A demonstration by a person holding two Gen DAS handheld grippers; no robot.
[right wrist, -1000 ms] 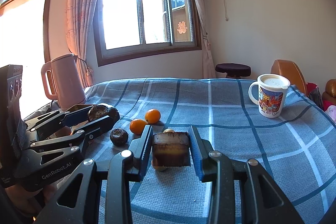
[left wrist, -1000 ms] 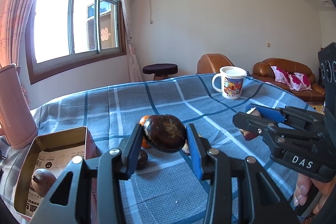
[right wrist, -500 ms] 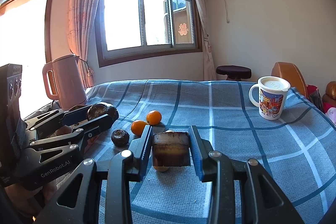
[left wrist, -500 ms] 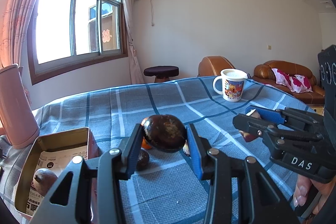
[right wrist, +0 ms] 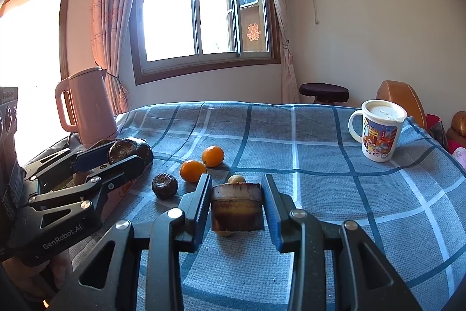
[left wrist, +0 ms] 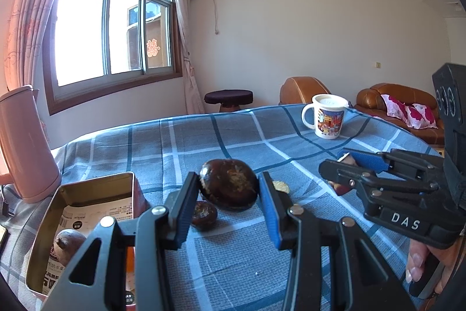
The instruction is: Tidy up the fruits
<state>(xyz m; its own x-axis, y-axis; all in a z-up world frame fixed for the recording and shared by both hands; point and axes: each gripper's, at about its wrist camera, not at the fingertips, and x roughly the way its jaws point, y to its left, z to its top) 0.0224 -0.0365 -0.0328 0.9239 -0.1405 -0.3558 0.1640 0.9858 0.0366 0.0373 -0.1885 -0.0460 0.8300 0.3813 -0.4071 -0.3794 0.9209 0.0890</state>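
My left gripper (left wrist: pixel 228 179) is shut on a dark brown round fruit (left wrist: pixel 228 187), held a little above the blue checked tablecloth (left wrist: pixel 204 142). Below it lies a smaller dark fruit (left wrist: pixel 204 219). An open metal tin (left wrist: pixel 87 193) sits to the left with a brown fruit (left wrist: pixel 68 241) inside. My right gripper (right wrist: pixel 236 188) is shut on a brown cut chunk (right wrist: pixel 236 209). Two oranges (right wrist: pixel 214 156) (right wrist: pixel 192 171), a dark fruit (right wrist: pixel 164 185) and a small yellowish fruit (right wrist: pixel 236 179) lie on the cloth beyond it. The left gripper (right wrist: pixel 128 152) shows at the left.
A lidded cartoon mug (right wrist: pixel 378 133) stands at the far right of the table. A pink kettle (right wrist: pixel 87 104) stands at the far left, behind the tin. A stool (left wrist: pixel 228 98) and brown sofas (left wrist: pixel 402 107) are beyond the table's far edge.
Both grippers keep their grips and stay almost still. The left wrist view has drifted slightly, so the orange behind the held fruit is now hidden.
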